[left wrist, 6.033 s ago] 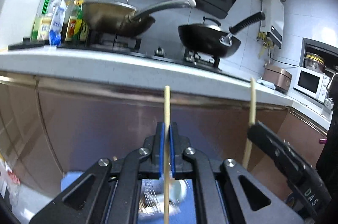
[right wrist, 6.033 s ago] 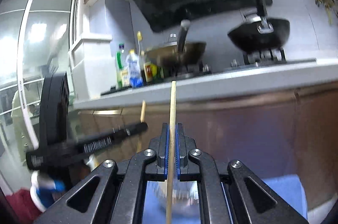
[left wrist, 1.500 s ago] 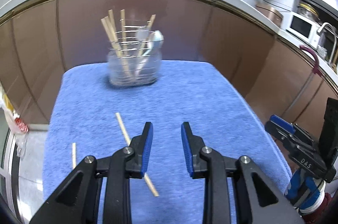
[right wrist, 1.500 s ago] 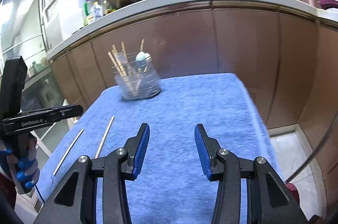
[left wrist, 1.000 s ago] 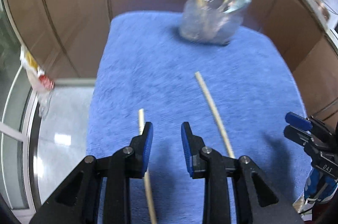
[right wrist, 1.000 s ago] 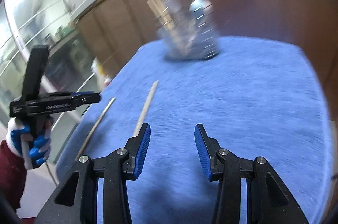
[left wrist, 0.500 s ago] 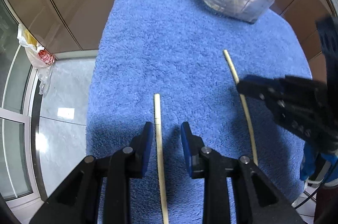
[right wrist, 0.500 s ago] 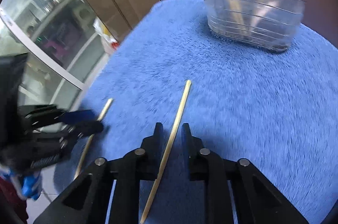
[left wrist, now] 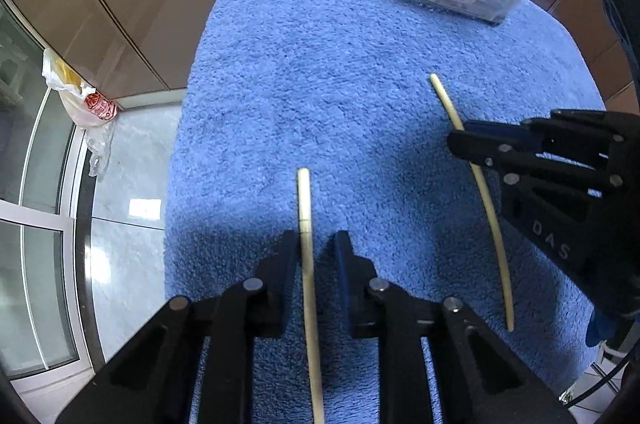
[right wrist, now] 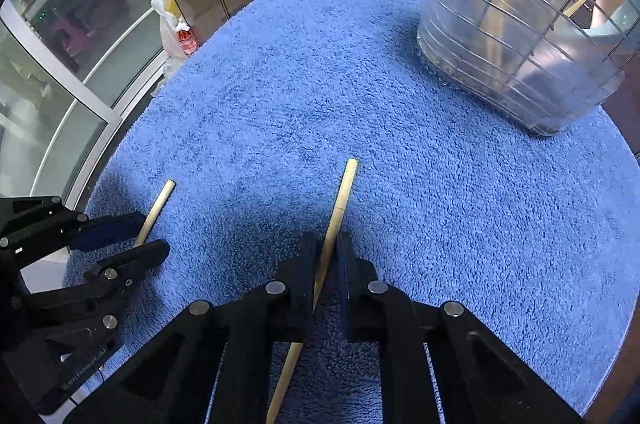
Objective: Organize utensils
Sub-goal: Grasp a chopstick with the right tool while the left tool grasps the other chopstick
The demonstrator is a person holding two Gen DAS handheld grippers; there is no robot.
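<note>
Left gripper part open astride chopstick on blue towel; right gripper nearly closed around second chopstick.

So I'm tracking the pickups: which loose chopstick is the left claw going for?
The chopstick near the towel's window-side edge, lying between the left claw's open fingers. The other chopstick sits in the right claw.
</note>
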